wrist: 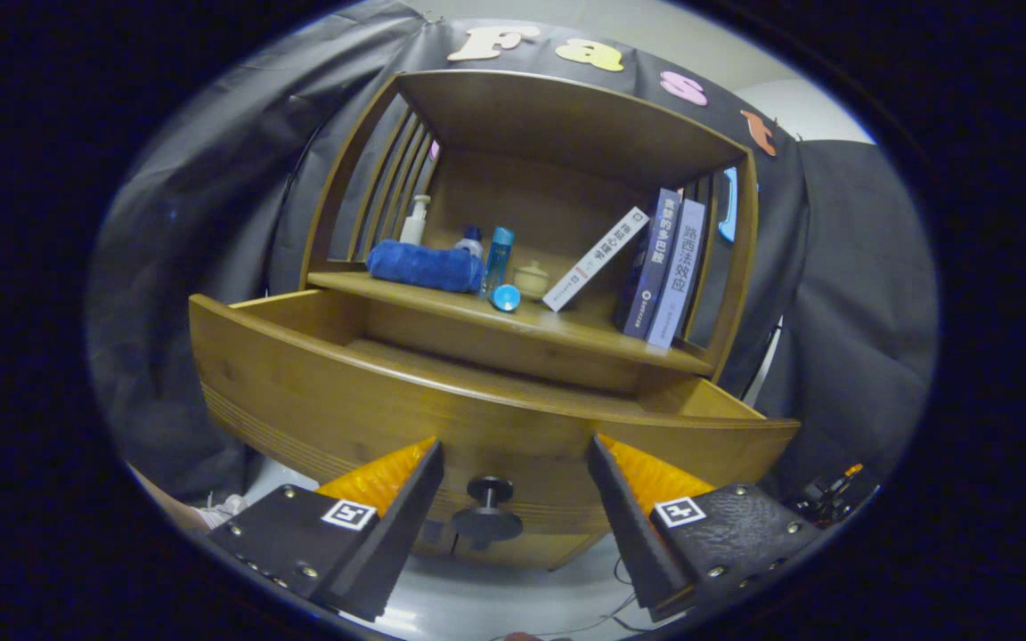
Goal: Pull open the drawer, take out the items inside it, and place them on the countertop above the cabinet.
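A wooden drawer (370, 392) stands pulled out of the cabinet, and what I can see of its inside is bare wood. Its dark round knob (489, 512) sits low on the drawer front, between my fingers and a little beyond them. My gripper (513, 458) is open, its fingertips apart in front of the drawer front and holding nothing. On the countertop (584, 331) above the drawer lie a folded blue towel (424, 265), a white pump bottle (415, 220), a small bottle with a blue cap (470, 239), a blue bottle (497, 258), a blue round lid (505, 297) and a small cream jar (532, 279).
A white book (596, 259) leans against two upright books (669, 267) at the countertop's right end. Slatted wooden sides and a top board enclose the shelf. Black cloth hangs behind and beside the cabinet. Cables lie on the pale floor below the fingers.
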Tool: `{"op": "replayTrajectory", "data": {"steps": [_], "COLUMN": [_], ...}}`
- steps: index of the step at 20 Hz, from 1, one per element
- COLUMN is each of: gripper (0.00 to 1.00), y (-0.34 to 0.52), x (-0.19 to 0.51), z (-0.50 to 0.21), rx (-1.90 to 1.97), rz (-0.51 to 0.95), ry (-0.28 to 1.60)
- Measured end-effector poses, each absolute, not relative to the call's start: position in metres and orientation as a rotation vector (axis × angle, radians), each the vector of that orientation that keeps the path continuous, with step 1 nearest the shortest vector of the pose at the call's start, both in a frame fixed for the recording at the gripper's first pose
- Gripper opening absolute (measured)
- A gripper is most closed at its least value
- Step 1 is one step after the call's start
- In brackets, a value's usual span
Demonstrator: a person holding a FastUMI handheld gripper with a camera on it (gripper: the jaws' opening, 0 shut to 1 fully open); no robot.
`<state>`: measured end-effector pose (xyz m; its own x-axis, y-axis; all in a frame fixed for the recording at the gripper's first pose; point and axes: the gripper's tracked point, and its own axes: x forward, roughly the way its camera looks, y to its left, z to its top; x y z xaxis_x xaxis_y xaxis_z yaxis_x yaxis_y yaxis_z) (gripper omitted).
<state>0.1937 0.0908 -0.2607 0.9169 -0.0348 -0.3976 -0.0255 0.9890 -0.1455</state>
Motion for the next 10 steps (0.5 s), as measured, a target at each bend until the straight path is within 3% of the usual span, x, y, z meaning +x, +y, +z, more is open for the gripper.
{"op": "replayTrajectory", "data": {"steps": [10], "gripper": [0.98], "y": [0.097], "x": [0.252], "z": [-0.274], "rx": [-0.098], "rz": [-0.015], "ry": [0.383]}}
